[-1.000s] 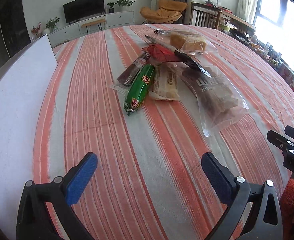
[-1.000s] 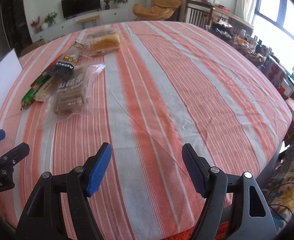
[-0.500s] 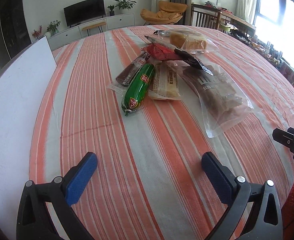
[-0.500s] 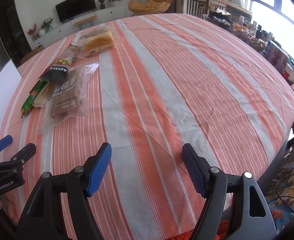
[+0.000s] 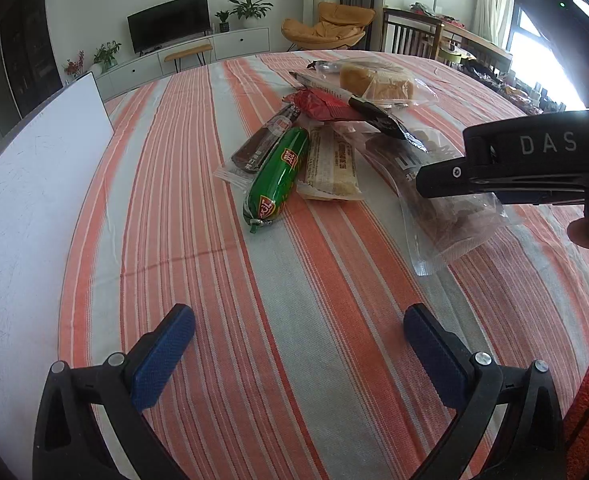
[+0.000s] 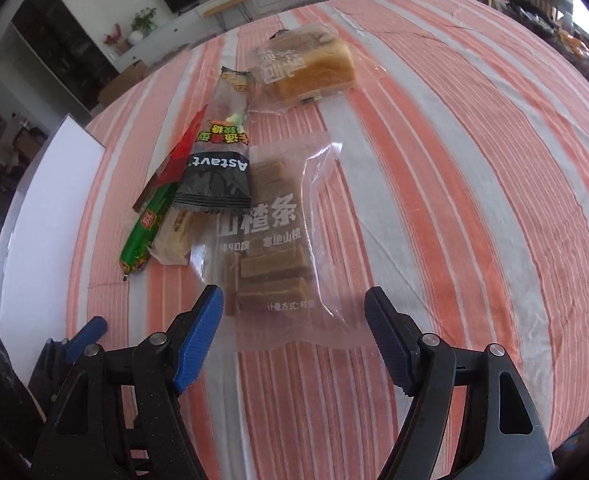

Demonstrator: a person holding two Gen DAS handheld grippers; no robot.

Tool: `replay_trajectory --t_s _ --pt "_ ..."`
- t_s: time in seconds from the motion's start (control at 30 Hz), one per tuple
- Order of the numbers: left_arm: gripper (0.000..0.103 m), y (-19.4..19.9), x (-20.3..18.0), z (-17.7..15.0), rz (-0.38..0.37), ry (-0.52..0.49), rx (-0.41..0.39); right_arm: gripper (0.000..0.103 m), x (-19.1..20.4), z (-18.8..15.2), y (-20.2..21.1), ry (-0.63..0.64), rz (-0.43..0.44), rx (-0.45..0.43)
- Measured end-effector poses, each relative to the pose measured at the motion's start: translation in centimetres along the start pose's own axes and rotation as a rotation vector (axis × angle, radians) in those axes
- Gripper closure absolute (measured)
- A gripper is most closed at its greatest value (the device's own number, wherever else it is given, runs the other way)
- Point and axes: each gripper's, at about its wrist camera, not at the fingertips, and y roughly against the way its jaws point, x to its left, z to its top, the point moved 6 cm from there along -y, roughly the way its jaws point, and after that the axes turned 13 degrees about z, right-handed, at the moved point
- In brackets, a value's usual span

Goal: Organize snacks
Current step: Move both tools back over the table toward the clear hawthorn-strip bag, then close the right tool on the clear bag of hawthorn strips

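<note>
Several snacks lie in a pile on the striped tablecloth. A clear bag of brown hawthorn strips [image 6: 272,256] lies nearest my right gripper [image 6: 294,320], which is open with its jaws either side of the bag's near end, just above it. Beyond are a black Astavt packet [image 6: 216,180], a green sausage [image 6: 146,236], a pale bar [image 6: 174,236] and a bread loaf bag [image 6: 306,66]. My left gripper [image 5: 298,344] is open and empty, low over the cloth, short of the green sausage [image 5: 278,174]. The right gripper's body [image 5: 526,160] crosses the hawthorn bag [image 5: 458,216].
A white board [image 5: 26,200] lies along the table's left side, also in the right wrist view [image 6: 42,216]. The striped cloth [image 5: 294,280] covers the round table. Chairs, a TV unit and windows stand beyond the table's far edge.
My right gripper has swung left and forward from the bare cloth to sit over the hawthorn bag. My left gripper has moved slightly closer to the pile.
</note>
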Motion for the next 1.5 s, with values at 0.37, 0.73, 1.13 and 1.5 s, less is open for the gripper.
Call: replay_trajectory --t_s 0.37,0.73,1.13,1.5 --pt "0.000 0.0 0.0 0.0 0.000 0.000 0.000 0.010 2.8 0.4 -4.2 0.177 -0.155 0.105" --pt "0.000 0.0 0.0 0.0 0.001 0.000 -0.001 0.008 -0.1 0.7 -1.8 0.108 -0.038 0.062" --pt "0.000 0.0 0.0 -0.1 0.000 0.000 -0.001 0.008 3.0 2.3 -3.0 0.047 -0.014 0.131" --pt "0.000 0.0 0.0 0.0 0.000 0.000 -0.001 0.011 0.2 1.3 -3.2 0.122 -0.161 0.093"
